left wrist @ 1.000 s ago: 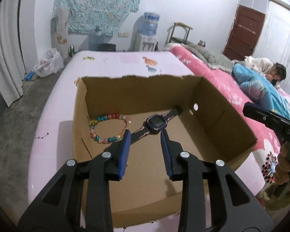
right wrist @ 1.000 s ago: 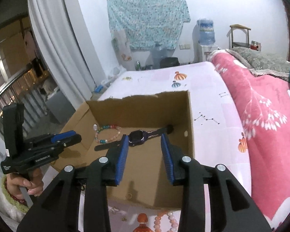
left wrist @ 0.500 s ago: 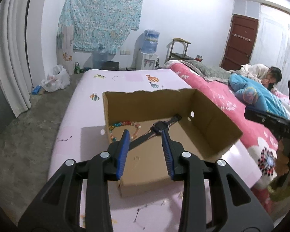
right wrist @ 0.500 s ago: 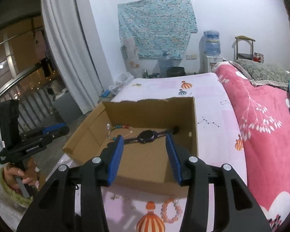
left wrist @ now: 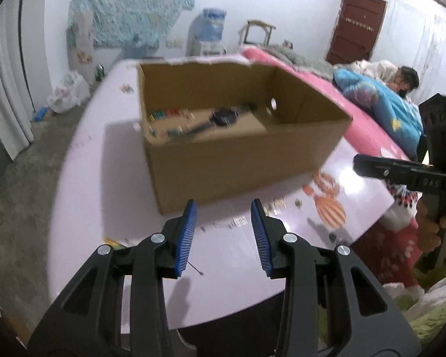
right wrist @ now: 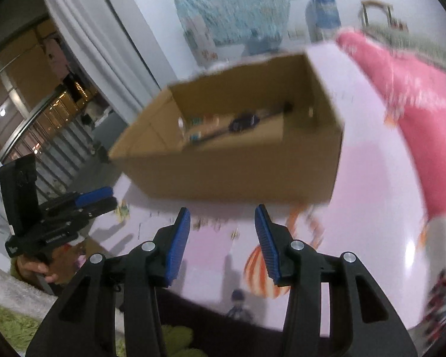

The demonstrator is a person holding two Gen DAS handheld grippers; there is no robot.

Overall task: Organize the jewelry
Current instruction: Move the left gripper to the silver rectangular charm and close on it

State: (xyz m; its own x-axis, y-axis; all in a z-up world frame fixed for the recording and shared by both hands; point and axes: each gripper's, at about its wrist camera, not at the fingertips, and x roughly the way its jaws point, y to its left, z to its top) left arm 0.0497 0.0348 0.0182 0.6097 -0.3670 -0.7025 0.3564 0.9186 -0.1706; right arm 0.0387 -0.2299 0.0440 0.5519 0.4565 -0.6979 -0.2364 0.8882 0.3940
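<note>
Above the near edge of the pale pink bed sheet [left wrist: 83, 208], my left gripper [left wrist: 223, 232] hangs with its blue-padded jaws apart and nothing between them; my right gripper [right wrist: 221, 238] hangs the same way, jaws spread and empty, over the orange-striped balloon print [right wrist: 261, 267]. Just ahead of both sits the open cardboard box [left wrist: 240, 160], resting on the sheet. On its floor lies the dark watch [left wrist: 223, 117], its strap stretched toward the near left, and beside it, against the left wall, the coloured bead bracelet [left wrist: 166, 119]; both are blurred. Another bracelet of pale orange beads [left wrist: 325, 183] lies on the sheet, outside the box near its right corner. Beyond, a pink quilt [right wrist: 401, 89], a water dispenser [left wrist: 211, 34] at the far wall, and a person lying in blue [left wrist: 380, 95].
</note>
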